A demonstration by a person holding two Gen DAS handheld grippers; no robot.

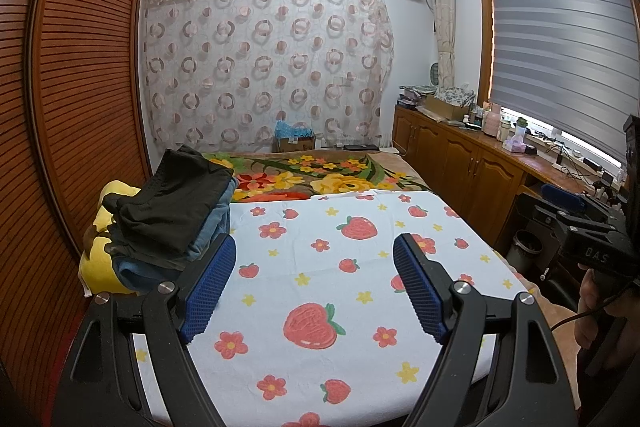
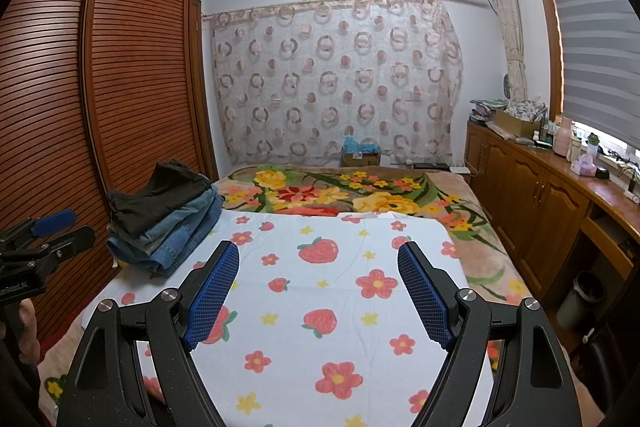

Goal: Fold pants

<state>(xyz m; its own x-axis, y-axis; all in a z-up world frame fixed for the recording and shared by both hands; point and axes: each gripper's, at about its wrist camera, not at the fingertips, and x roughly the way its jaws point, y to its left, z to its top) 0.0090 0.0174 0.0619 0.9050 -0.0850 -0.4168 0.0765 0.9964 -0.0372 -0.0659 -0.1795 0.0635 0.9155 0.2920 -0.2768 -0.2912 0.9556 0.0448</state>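
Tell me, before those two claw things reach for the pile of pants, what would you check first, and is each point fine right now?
1. Left gripper open with nothing between its pads: ok.
2. Right gripper open with nothing between its pads: ok.
3. Strawberry-print sheet lies flat with bare room for folding: ok.
4. Pile of pants in sight at the sheet's far left corner, black pair on top: ok.
5. A pair of pants spread out on the sheet ready to fold: not ok, all are in the pile.
6. How many pairs are in the pile: cannot tell.
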